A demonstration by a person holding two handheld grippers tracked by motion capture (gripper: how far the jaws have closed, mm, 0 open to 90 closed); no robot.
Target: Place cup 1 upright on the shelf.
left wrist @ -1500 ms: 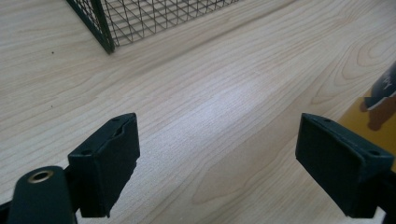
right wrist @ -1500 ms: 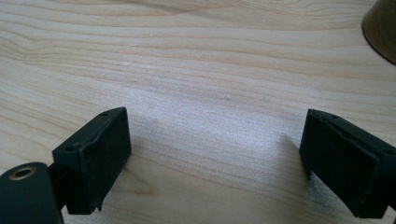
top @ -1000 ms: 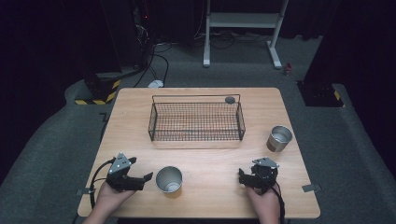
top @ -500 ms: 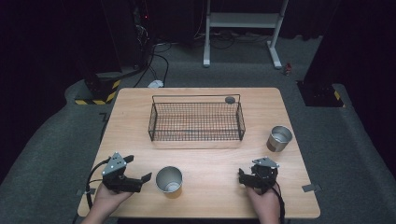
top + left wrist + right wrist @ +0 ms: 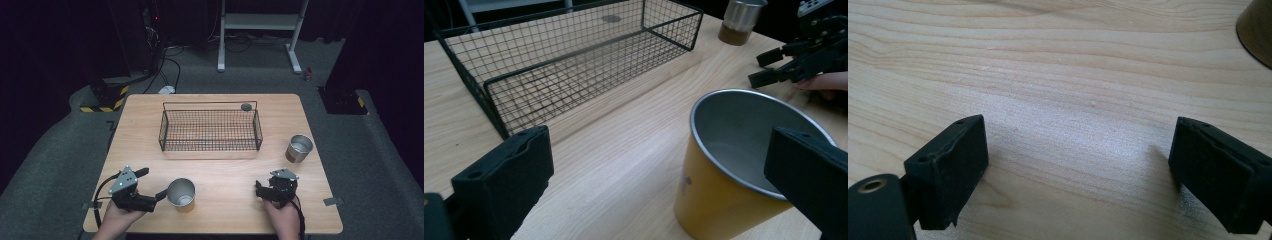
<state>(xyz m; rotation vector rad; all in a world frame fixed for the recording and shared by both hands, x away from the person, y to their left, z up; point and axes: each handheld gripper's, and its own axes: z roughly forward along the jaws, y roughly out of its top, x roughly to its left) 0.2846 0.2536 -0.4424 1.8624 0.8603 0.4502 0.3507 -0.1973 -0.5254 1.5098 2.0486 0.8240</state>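
A yellow metal cup (image 5: 181, 194) stands upright near the table's front edge. My left gripper (image 5: 152, 184) sits just left of it, and its jaws have just been opening to a wide spread. In the left gripper view the cup (image 5: 724, 190) stands toward the right jaw, whose pad overlaps the rim without pressing it. My right gripper (image 5: 258, 190) rests at the front right, pointing left, open over bare wood (image 5: 1078, 165). It also appears far off in the left gripper view (image 5: 766, 67). A wire basket (image 5: 210, 131) stands empty mid-table.
A steel cup (image 5: 299, 148) with a brown base stands right of the basket. A small dark round thing (image 5: 246, 106) lies behind the basket. A brown curved cup edge (image 5: 1255, 30) shows in the right gripper view; which cup it is I cannot tell.
The left gripper's jaws have spread wider beside the yellow cup, and that hand has lifted a little. The right gripper has stayed put.
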